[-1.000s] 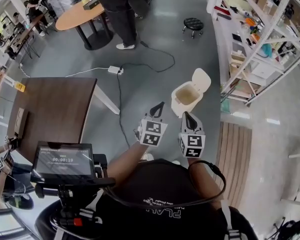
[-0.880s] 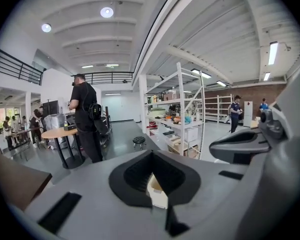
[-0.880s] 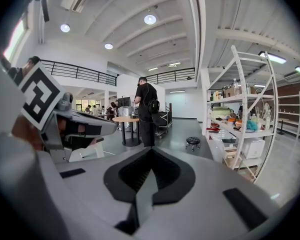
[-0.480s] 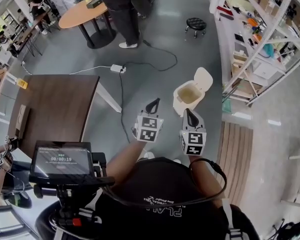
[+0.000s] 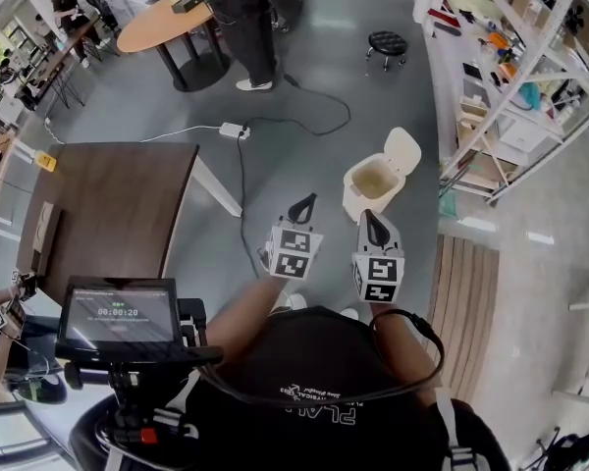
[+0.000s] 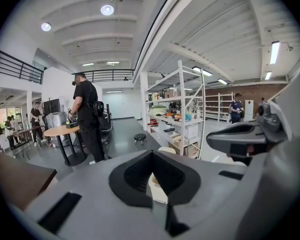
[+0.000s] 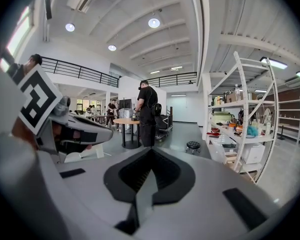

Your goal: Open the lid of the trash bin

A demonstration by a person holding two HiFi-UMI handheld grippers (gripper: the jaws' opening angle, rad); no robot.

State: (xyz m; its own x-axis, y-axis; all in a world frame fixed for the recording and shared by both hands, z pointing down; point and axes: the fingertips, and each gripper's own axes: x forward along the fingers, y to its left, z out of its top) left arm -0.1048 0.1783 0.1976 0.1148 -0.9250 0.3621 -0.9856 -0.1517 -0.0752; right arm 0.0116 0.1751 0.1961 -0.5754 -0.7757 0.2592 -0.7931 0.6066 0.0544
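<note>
A cream trash bin [image 5: 371, 184] stands on the grey floor with its lid [image 5: 403, 151] tipped up and back, so the inside shows. My left gripper [image 5: 303, 204] hangs shut in the air to the left of the bin and nearer me, holding nothing. My right gripper [image 5: 369, 224] is also shut and empty, just short of the bin's near side and not touching it. In the left gripper view the bin [image 6: 157, 189] shows through the notch of the shut jaws. The bin does not show in the right gripper view.
A white shelving rack [image 5: 510, 77] runs along the right behind the bin. A brown table [image 5: 108, 214] stands at the left, and a cable with a power strip [image 5: 233, 130] crosses the floor. A person [image 5: 238, 18] stands by a round table [image 5: 162, 26]; a black stool [image 5: 387, 45] is farther off.
Both grippers stay shut and have hardly moved. The bin's lid stays up. The head view has drifted a little, so the bin sits slightly higher in the picture.
</note>
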